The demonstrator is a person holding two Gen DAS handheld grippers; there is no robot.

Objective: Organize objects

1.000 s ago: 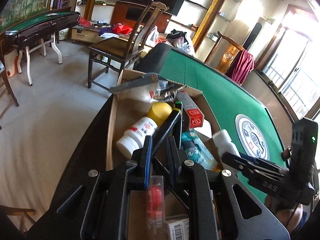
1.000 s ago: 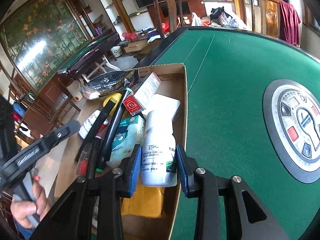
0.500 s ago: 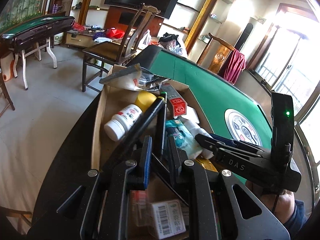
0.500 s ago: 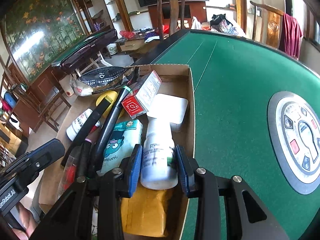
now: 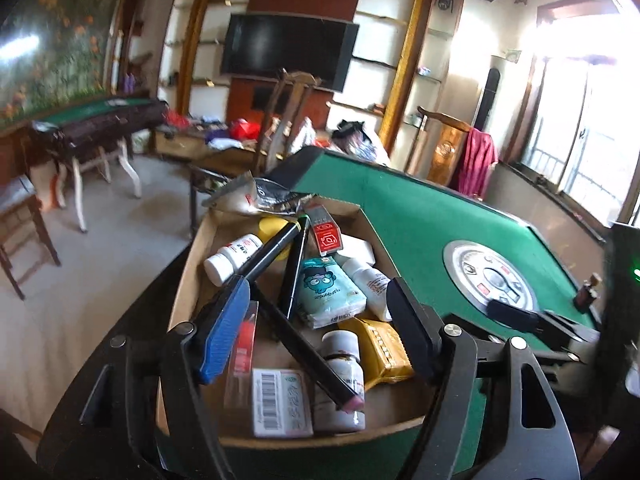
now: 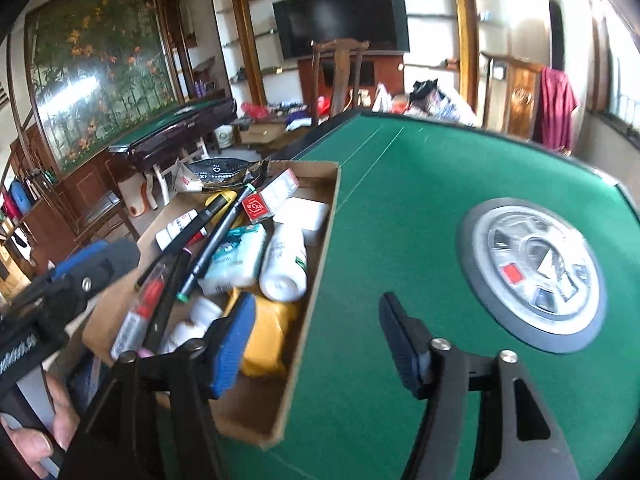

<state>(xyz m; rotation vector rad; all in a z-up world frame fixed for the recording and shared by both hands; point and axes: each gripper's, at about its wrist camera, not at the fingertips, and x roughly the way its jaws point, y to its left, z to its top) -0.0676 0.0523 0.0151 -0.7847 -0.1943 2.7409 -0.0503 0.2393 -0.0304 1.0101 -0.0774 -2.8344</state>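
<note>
Both your left gripper (image 5: 316, 312) and right gripper (image 6: 316, 336) now gape empty, having released the long black marker (image 5: 308, 352) and white plastic bottle (image 6: 285, 260) inside the brown cardboard box (image 6: 324, 240) at the green felt table's (image 6: 400, 208) left edge, so those placements look done.

a dark television (image 5: 289, 53) hangs among wall shelves, bright windows (image 5: 580, 128) at right.

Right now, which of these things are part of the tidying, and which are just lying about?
Part of the job:
cardboard box
white bottle
black markers
tissue pack
yellow packet

Just there:
green table
television
wooden chair
</note>
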